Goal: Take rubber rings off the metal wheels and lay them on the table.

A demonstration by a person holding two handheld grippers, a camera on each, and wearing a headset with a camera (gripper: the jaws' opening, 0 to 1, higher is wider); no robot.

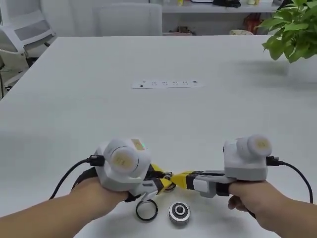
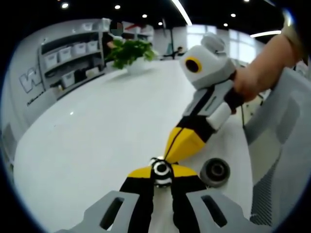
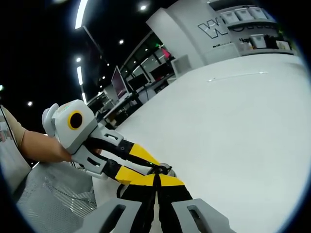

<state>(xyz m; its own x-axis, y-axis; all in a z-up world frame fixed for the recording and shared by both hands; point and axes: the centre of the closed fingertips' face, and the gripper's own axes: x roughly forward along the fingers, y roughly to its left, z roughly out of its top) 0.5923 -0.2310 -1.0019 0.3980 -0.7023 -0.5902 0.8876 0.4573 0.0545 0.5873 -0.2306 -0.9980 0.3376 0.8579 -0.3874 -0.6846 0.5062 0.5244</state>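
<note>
Currently: wheel (image 2: 161,171), small, rigid, clamped in left gripper (image 1: 166,182) just above table (image 1: 158,124); right gripper (image 3: 156,177) jaws nearly closed at its rim. Rubber probably light, stretchy, grippy: pinch outer edge. Loose ring (image 1: 147,210) on table.

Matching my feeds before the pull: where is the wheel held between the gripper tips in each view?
Head view: the held wheel is low centre, small, between the left gripper and the right gripper.
Left gripper view: bottom centre, between that gripper's own yellow tips.
Right gripper view: lower centre, just beyond its own tips.
Shared landmark: the white table beneath, with both yellow tips converging on the wheel.
</note>
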